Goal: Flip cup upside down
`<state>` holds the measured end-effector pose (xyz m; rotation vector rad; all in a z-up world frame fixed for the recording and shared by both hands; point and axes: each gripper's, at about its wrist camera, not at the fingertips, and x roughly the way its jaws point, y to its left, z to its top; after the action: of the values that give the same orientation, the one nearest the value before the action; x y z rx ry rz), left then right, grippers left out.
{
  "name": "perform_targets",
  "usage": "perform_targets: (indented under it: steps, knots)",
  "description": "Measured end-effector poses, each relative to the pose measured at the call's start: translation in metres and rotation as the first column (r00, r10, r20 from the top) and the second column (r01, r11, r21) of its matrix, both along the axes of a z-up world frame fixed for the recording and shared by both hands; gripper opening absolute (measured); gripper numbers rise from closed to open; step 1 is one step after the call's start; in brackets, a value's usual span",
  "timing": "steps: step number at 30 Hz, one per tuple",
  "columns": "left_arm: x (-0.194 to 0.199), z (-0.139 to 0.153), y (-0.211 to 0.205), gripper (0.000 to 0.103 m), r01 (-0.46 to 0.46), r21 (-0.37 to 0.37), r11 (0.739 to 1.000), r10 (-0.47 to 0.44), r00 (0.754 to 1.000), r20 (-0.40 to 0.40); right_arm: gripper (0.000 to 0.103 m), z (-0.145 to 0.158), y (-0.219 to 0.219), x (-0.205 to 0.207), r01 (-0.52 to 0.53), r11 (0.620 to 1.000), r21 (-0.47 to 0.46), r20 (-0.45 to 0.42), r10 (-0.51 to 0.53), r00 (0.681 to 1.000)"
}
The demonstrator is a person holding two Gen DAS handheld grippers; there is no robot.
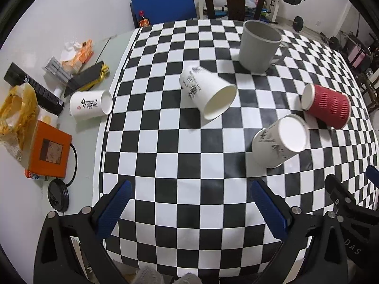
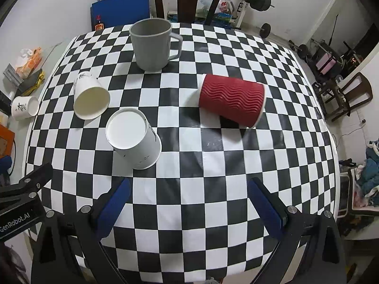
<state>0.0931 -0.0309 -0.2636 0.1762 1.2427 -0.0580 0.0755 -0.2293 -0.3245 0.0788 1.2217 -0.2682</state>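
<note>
Hovering over the checkered bench [image 2: 189,213] w/ both claws wide apart & holding nothing: left claw [image 1: 189,208], right claw [image 2: 189,203]. Looks like the approach step, pre-grasp. One white paper cup [image 2: 133,139] is already sitting mouth-down near the right claw, so that one seems done. Red ribbed cup [image 2: 231,100] is lying on its side mid-bench, right of the white ones; long axis is running roughly left-right in the right wrist view, base toward the left, mouth toward the right. Another white cup [image 2: 91,99] is lying tipped, mouth facing the camera. Grey mug [image 2: 151,45] is standing upright at the far side. Next move prob. calls for closing across a lying cup's body, then rotating it mouth-down.
</note>
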Motion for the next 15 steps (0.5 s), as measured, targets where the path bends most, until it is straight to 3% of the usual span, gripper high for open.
perform_targets:
  steps: [7, 15]
  knots:
    - [-0.02, 0.038, -0.003, 0.103, -0.013, -0.027, 1.0, 0.015, 0.999, 0.044, 0.1, 0.026, -0.008, -0.017, -0.004, 1.0, 0.011, 0.026, 0.004, 1.0]
    - [-0.059, 0.091, -0.005, 0.103, -0.01, -0.032, 0.999, 0.013, 0.996, 0.09, 0.1, 0.088, -0.009, -0.054, -0.02, 1.0, 0.007, 0.071, 0.02, 0.997]
